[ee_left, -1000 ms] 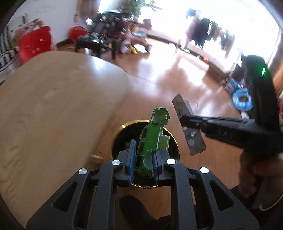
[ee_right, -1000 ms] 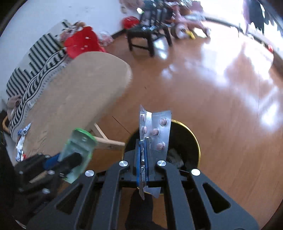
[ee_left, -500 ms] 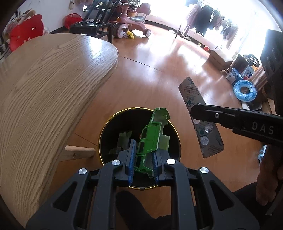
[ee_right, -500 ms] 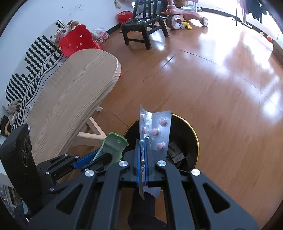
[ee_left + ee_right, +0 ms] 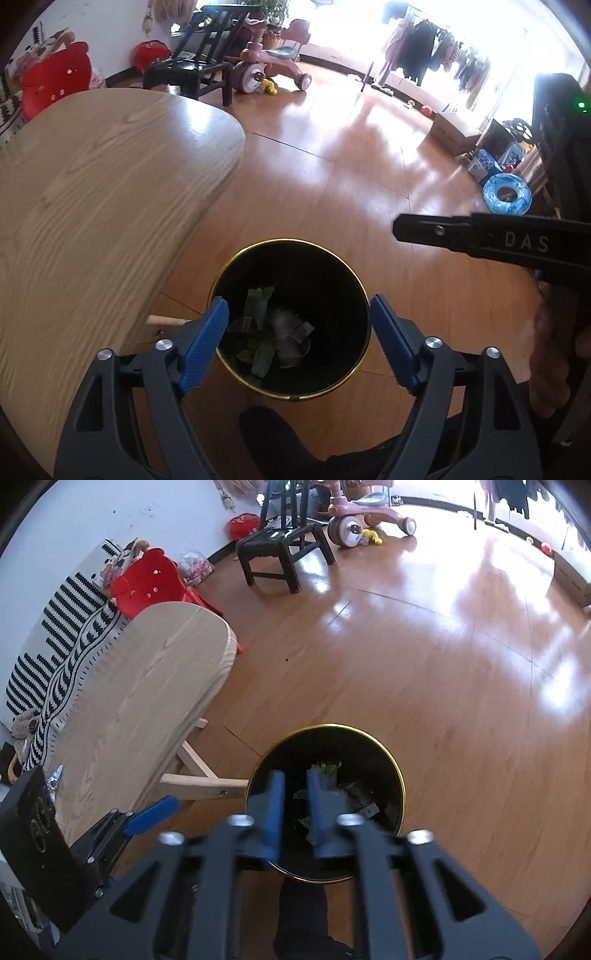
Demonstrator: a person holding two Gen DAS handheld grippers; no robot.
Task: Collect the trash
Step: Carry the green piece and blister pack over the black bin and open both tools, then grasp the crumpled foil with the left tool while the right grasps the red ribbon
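Several scraps of trash [image 5: 271, 334] lie at the bottom of the black bin [image 5: 354, 363] with the gold rim: green pieces, crumpled clear wrap and a bit of foil, all heaped toward the near side. I see the bin standing on the wooden floor [image 5: 332, 177], just beside the rounded end of the pale wood counter [image 5: 92, 192], with one of the counter's legs reaching toward its rim.

My left tongs [image 5: 299, 339] hang over the bin's mouth with the blue pads [image 5: 205, 341] spread wide and nothing between them. My right tongs [image 5: 295, 808] sit above the same bin, their blue pads a narrow gap apart and holding nothing; that view is blurred, so I can make out little more of them. From the left camera the right tongs show as a dark bar off to the right, above the floor.

Farther out I see a black chair [image 5: 282, 550], a pink ride-on toy [image 5: 273, 70], a red plastic seat [image 5: 147, 581] and a black-and-white striped cloth [image 5: 55, 642] along the counter's far side.
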